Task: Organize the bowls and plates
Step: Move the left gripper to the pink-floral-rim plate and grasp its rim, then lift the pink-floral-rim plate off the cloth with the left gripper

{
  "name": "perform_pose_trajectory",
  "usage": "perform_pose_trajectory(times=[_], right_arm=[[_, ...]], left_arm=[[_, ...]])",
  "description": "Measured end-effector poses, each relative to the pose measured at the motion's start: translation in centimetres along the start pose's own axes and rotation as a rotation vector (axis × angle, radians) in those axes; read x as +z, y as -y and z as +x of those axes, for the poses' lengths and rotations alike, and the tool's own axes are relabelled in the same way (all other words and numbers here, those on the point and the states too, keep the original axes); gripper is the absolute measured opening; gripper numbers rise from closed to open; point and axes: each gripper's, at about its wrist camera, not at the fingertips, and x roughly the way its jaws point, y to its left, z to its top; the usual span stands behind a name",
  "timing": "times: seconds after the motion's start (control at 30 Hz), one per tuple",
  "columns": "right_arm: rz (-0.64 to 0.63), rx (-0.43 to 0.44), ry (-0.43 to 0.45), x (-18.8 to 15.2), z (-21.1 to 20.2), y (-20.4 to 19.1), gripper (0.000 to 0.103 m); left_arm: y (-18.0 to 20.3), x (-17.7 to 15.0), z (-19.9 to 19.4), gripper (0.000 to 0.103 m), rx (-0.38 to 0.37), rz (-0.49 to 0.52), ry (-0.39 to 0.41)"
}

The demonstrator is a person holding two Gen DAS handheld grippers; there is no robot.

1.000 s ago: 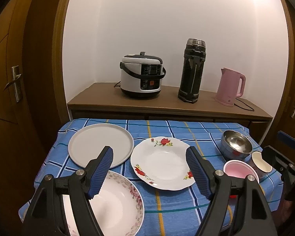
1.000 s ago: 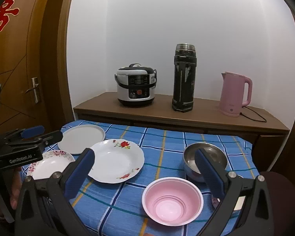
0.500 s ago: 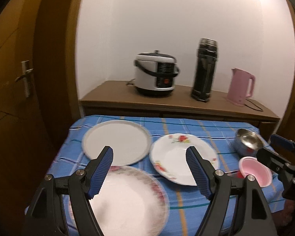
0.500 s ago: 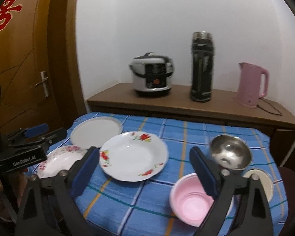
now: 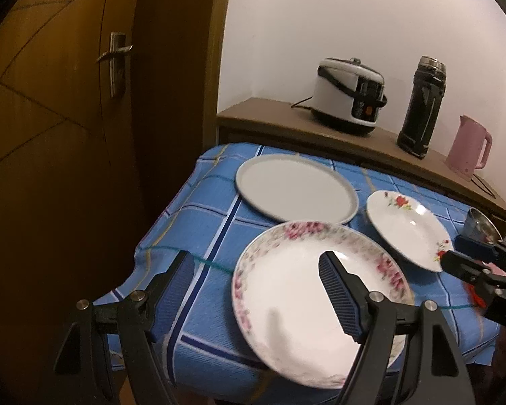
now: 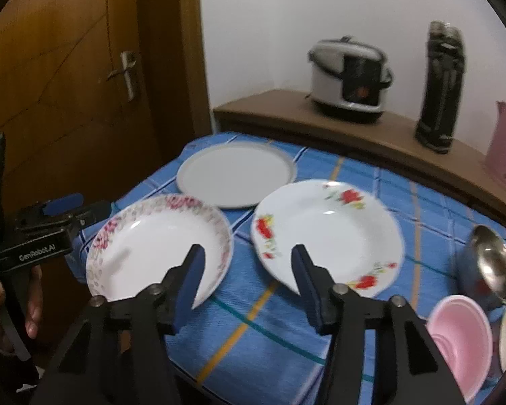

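Now both claws approach the pink-flowered plate at the worktop's near left corner: left claw spread, right claw closing on nothing. Next, straddle its rim.

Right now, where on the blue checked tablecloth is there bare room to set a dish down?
Bare cloth lies along the near edge, between the pink-rimmed floral plate and the pink plastic bowl, and behind the red-flowered white plate. The steel bowl corner is crowded.
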Motion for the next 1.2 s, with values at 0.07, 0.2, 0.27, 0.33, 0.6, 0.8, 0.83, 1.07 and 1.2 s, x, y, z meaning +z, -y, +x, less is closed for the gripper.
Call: perform_pose_trajectory(times=[0.07, 0.2, 0.27, 0.33, 0.6, 0.8, 0.83, 1.07, 1.2], right_arm=[[-0.007, 0.005, -0.023, -0.1, 1.1, -0.3, 0.047], [-0.015, 0.012, -0.074, -0.6, 3.0, -0.6, 0.039], [-0.02, 0.012, -0.095, -0.9, 3.7, -0.6, 0.036], [-0.024, 0.014, -0.112, -1.0, 4.3, -0.6, 0.033], [-0.045, 0.03, -0.131, -1.3, 5.3, -1.2, 0.017], [-0.062, 0.015, -0.127, -1.3, 5.6, -1.5, 0.017], [-0.067, 0.012, -0.126, -1.3, 5.6, -1.6, 0.018], [-0.065, 0.023, -0.116, -1.4, 5.7, -1.4, 0.018], [-0.058, 0.032, -0.11, -1.3, 5.7, -1.2, 0.018]], left_arm=[[-0.2, -0.4, 0.3, 0.073, -0.004, 0.001, -0.002], [-0.6, -0.9, 1.5, 0.058, -0.023, -0.007, -0.042], [-0.8, -1.3, 2.0, 0.053, -0.032, -0.01, -0.059], [-1.0, -1.6, 2.3, 0.051, -0.039, -0.013, -0.068], [-1.1, -2.7, 3.2, 0.028, -0.073, -0.029, -0.108], [-1.0, -2.8, 3.3, 0.026, -0.063, -0.021, -0.097], [-0.9, -2.9, 3.4, 0.026, -0.06, -0.016, -0.106], [-0.7, -3.0, 3.4, 0.025, -0.038, -0.004, -0.088], [-0.7, -3.0, 3.4, 0.025, -0.028, -0.006, -0.084]])
